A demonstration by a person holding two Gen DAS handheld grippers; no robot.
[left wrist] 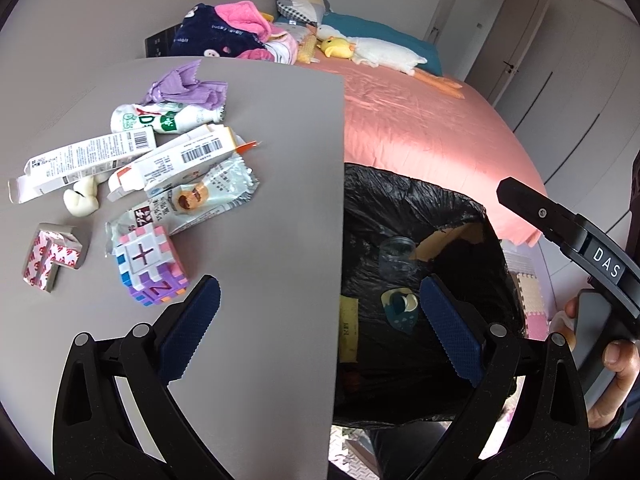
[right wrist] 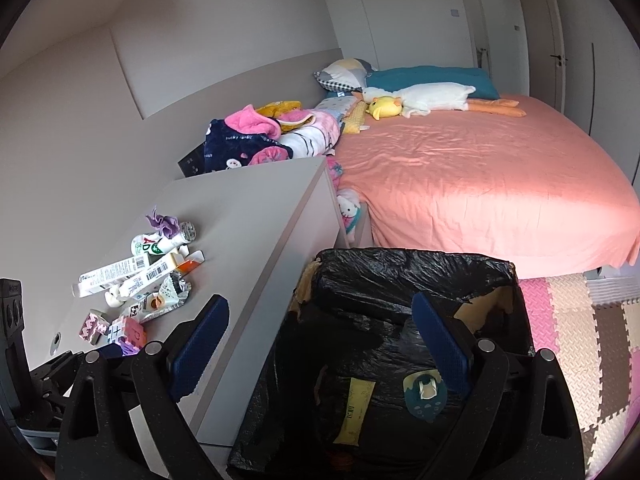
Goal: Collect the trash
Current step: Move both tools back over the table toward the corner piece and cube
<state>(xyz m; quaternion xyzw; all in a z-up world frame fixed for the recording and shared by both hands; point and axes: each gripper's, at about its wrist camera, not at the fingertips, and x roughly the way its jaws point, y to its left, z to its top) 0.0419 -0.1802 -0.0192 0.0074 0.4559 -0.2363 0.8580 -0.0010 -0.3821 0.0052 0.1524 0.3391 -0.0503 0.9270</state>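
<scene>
A pile of trash lies on the grey table: a purple wrapper, a white bottle, two flattened cartons, snack wrappers and a crumpled white tissue. A bin lined with a black bag stands beside the table; it holds a clear jar, a teal wrapper and a yellow packet. My left gripper is open and empty, straddling the table edge. My right gripper is open and empty above the bin.
A puzzle cube and a pink-white corner piece lie on the table by the trash. A bed with a pink sheet, clothes and plush toys stands behind. Foam mats cover the floor to the right.
</scene>
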